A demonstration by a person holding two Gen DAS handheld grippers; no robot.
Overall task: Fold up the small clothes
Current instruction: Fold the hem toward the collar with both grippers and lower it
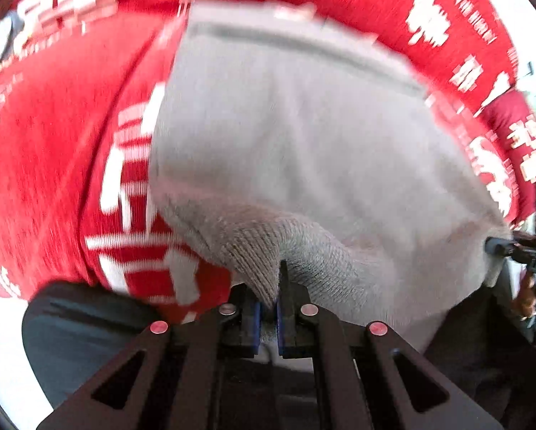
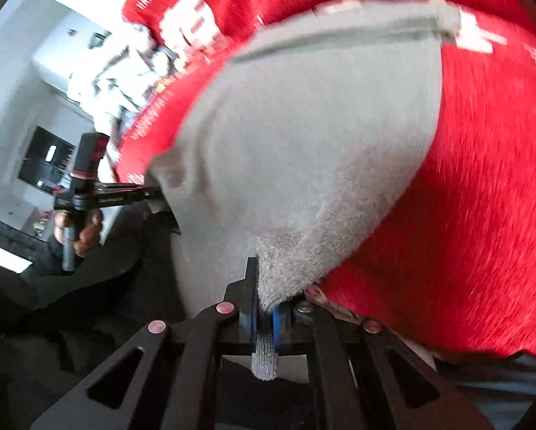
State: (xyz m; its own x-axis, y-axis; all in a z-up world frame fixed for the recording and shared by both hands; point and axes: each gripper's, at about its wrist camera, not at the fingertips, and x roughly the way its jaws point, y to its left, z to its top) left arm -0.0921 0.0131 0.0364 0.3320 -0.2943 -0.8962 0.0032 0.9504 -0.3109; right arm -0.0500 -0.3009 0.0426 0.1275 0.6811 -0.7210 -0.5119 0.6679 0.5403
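Note:
A small grey knit garment (image 1: pixel 303 136) is held up off the red cloth between both grippers. My left gripper (image 1: pixel 269 308) is shut on one near corner of its ribbed edge. My right gripper (image 2: pixel 266 317) is shut on the other near corner of the garment (image 2: pixel 303 136), and a strip of knit sticks out behind the pads. The far hem with a seam hangs toward the red cloth (image 1: pixel 46 150). In the right wrist view the left gripper (image 2: pixel 149 193) shows at the garment's left edge, held by a hand. Both views are motion-blurred.
The red cloth with white printed lettering (image 2: pixel 482 179) covers the surface under the garment. A dark object (image 1: pixel 74 329) lies at the lower left of the left wrist view. The person's dark clothing (image 2: pixel 53 304) and a white room show at the left.

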